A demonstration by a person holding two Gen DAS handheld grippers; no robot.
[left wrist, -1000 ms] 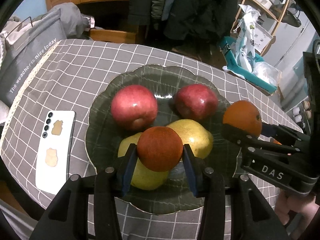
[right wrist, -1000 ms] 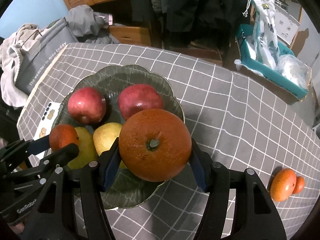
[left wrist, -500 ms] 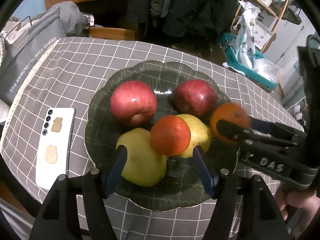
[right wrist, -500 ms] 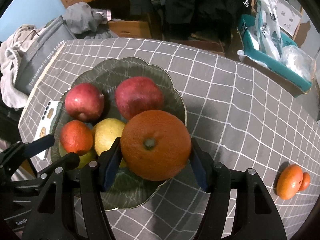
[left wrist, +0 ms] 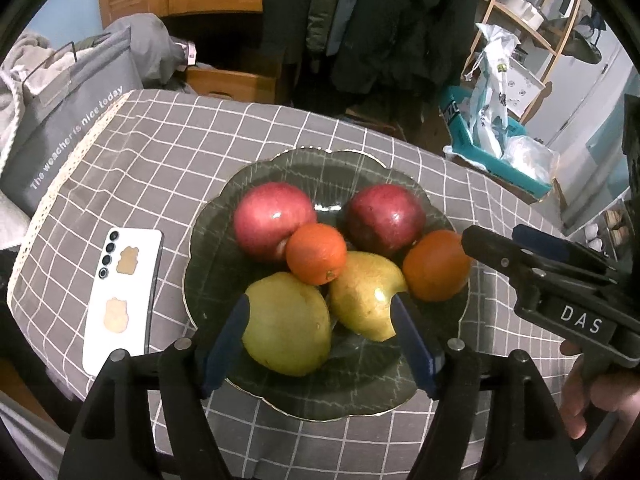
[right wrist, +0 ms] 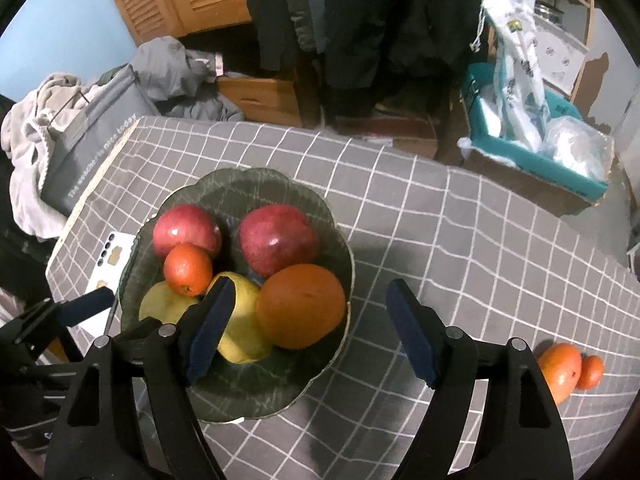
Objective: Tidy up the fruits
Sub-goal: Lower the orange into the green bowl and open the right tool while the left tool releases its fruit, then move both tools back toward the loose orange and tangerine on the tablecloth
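Fruits fill the dark plate (left wrist: 208, 264); left gripper (left wrist: 324, 336) opening, nothing pinched, its pads masking both pears' (left wrist: 286, 324) edges. Right view: right gripper (right wrist: 308, 330) opening, large orange (right wrist: 301, 306) released; at 4 o'clock, two tangerines (right wrist: 560, 370) partly hidden.

Dark green plate (left wrist: 208, 248), red apples (left wrist: 272, 224), grey white-checked tablecloth (left wrist: 160, 168).

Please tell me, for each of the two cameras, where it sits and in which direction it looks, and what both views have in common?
Left wrist: sits on the left gripper, looks steeply down at the plate; its opening fingers, the right gripper and a hand show.
Right wrist: sits on the right gripper, looks down at the plate's right side and two loose oranges; its opening fingers show, empty.
Shared: plate, apples, pears, both oranges, phone.
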